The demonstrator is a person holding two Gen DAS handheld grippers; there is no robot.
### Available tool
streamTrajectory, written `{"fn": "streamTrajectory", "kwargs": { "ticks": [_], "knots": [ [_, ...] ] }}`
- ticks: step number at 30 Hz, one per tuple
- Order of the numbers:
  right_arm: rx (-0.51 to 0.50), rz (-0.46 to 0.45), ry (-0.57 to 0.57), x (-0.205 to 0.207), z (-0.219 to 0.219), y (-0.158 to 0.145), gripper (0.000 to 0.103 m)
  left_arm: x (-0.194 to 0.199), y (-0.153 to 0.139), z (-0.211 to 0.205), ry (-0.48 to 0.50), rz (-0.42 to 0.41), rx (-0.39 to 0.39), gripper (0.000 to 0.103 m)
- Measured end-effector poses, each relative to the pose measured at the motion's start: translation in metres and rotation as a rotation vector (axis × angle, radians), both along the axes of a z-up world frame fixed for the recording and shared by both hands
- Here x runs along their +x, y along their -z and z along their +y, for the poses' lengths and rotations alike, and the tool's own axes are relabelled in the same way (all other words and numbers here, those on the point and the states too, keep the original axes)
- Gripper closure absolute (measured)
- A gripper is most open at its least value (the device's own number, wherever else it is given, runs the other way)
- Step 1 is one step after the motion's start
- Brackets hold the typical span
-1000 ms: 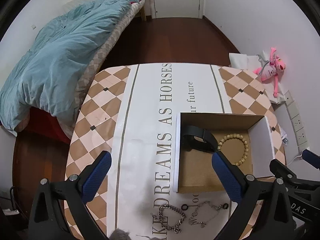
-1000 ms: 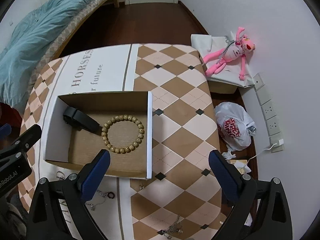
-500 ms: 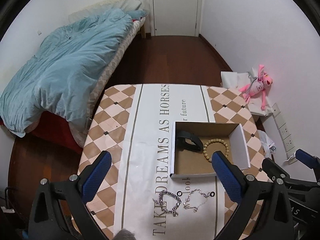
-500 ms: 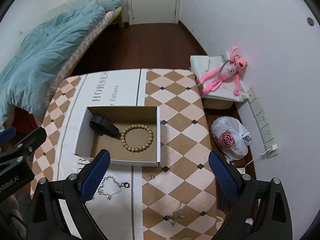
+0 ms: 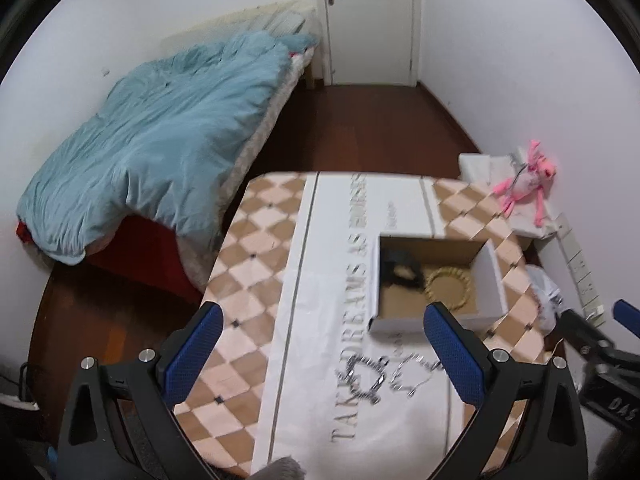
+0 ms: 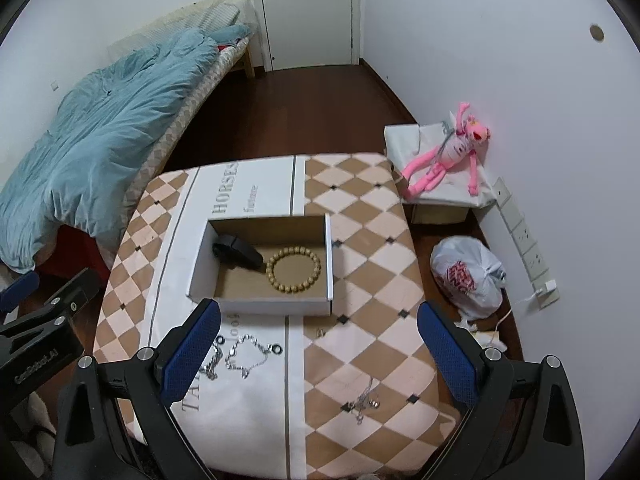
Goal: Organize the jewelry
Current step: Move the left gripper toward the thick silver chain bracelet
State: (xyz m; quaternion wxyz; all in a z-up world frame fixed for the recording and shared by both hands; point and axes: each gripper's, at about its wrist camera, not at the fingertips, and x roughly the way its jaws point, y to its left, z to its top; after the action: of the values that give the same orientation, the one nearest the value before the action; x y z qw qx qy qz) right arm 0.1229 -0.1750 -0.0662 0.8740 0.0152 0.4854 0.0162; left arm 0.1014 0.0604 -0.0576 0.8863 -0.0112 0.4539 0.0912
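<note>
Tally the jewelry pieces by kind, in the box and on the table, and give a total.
Bead bracelet in the box: 1
Black band in the box: 1
Silver chains on the table, at and: 3
Total: 5

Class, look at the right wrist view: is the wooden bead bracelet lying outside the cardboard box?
No, the bead bracelet lies inside the cardboard box, beside a black object.

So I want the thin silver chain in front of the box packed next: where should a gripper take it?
Come straight down on the thin silver chain and pinch a bunched stretch near its middle. It lies flat and loose on the tablecloth, so no side approach works.
</note>
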Motion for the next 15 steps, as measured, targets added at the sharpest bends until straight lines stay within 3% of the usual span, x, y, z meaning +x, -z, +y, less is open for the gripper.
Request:
{"fn": "streamTrajectory", "kwargs": {
  "ticks": [3,8,11,15],
  "knots": [
    [0.022,0.060,0.013,-0.003,-0.004,0.026,0.003,-0.005,0.027,0.008,-0.026,0.055,0.021,0.001],
    [0.104,0.195,-0.022,0.004,0.005,0.098,0.005,-0.011,0.086,0.025,-0.083,0.183,0.050,0.001],
    [0.124,0.239,-0.065,0.011,0.021,0.134,0.022,-0.011,0.113,0.032,-0.108,0.249,0.061,0.001],
    [0.088,0.265,-0.162,0.026,0.050,0.165,0.032,-0.009,0.136,0.037,-0.117,0.305,0.071,0.001]
  ]
}}
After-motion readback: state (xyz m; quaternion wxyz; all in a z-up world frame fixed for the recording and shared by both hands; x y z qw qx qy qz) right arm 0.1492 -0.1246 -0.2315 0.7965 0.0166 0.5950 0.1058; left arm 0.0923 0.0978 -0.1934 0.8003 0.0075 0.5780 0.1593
